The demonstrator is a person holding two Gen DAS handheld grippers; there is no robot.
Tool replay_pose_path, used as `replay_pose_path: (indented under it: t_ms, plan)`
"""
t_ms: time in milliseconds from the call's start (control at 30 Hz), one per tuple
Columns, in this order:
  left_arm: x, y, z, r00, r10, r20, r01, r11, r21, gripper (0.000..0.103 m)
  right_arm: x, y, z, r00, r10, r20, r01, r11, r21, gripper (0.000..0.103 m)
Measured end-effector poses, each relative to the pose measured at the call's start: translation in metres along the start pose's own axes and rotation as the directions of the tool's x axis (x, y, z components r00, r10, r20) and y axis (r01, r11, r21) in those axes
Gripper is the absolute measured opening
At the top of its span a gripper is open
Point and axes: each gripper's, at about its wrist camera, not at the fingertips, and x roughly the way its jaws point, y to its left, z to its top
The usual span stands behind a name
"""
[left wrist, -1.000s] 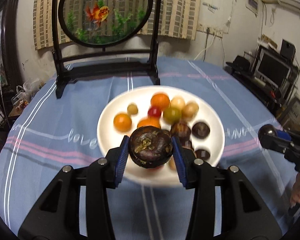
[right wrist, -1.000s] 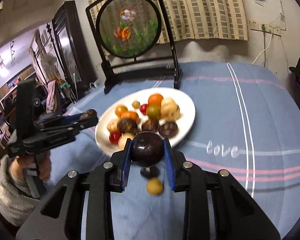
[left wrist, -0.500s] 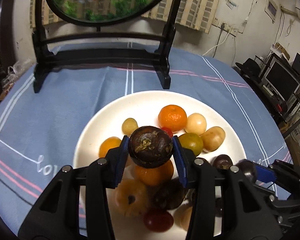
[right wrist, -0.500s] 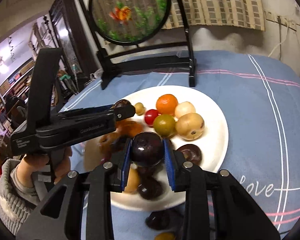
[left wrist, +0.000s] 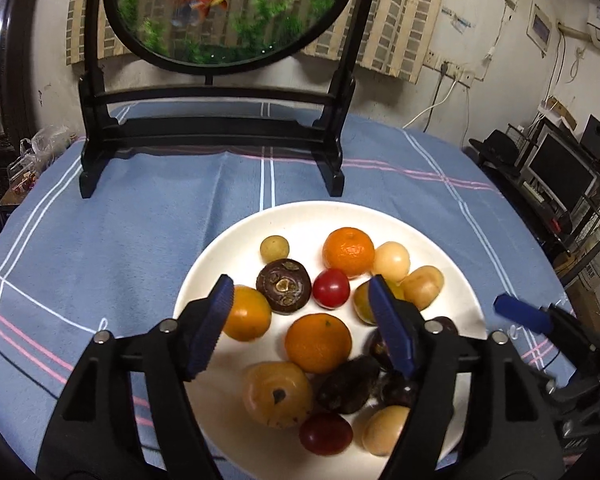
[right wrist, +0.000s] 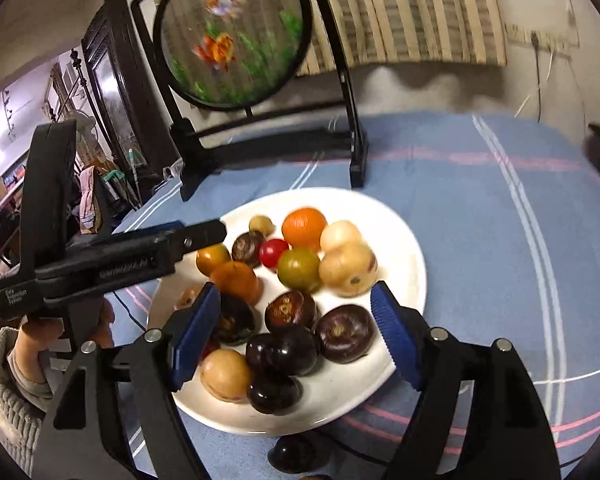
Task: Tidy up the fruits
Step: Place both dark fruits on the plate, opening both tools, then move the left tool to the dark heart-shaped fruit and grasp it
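Observation:
A white plate point(left wrist: 300, 210) on the blue cloth holds several fruits: oranges, red tomatoes, pale round fruits and dark mangosteens. My left gripper point(left wrist: 304, 322) hangs over the plate's near half; its jaws are opening with nothing pressed between them. A brown-topped mangosteen point(left wrist: 284, 286) lies free on the plate just beyond its pads. My right gripper point(right wrist: 296, 336) hovers over the plate's near edge, jaws also opening and gripping nothing. A smooth dark mangosteen point(right wrist: 282, 350) rests on the plate point(right wrist: 404, 236) under the gap. Each gripper shows in the other's view: left gripper point(right wrist: 216, 234), right gripper point(left wrist: 516, 314).
A round fish-picture screen on a black stand point(left wrist: 212, 128) stands behind the plate. One dark fruit point(right wrist: 292, 454) lies on the cloth in front of the plate. A hand in a grey sleeve point(right wrist: 28, 344) holds the left gripper. Shelves with a monitor point(left wrist: 560, 176) stand at right.
Both grippers came forward over the plate, each carrying a mangosteen, then opened. Both mangosteens now lie on the plate, free of the pads.

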Motion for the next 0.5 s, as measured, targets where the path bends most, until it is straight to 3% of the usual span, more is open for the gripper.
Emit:
replay_pose_path:
  t_ms: [67,133,167,300,367,500]
  plan:
    - [-0.01,-0.002,-0.005,1.0,0.004,0.01,-0.004,1.0,0.01,0.075,-0.016,0.003,0.005,0.999,-0.006,0.039,0.006,1.0,-0.005,0.081]
    - [-0.02,-0.005,-0.013,1.0,0.009,0.013,-0.009,1.0,0.022,0.076,-0.033,0.005,0.006,0.997,-0.022,0.071,0.023,1.0,-0.011,0.094]
    - [-0.026,-0.007,-0.02,1.0,0.009,0.012,-0.009,1.0,0.028,0.076,-0.04,0.005,0.005,0.996,-0.032,0.087,0.033,0.999,-0.016,0.095]
    - [-0.049,-0.016,-0.049,1.0,-0.006,0.009,0.006,0.998,0.059,0.08,-0.064,0.001,-0.009,0.993,-0.047,0.11,0.048,0.999,-0.013,0.096]
    - [-0.063,-0.025,-0.064,1.0,-0.011,0.028,0.008,0.997,0.082,0.087,-0.079,-0.007,-0.024,0.992,-0.034,0.125,0.032,0.999,0.019,0.096]
    - [-0.08,-0.04,-0.098,0.998,0.026,0.057,-0.034,0.989,0.143,0.093,-0.091,-0.024,-0.051,0.991,-0.016,0.134,0.008,0.998,0.06,0.096]
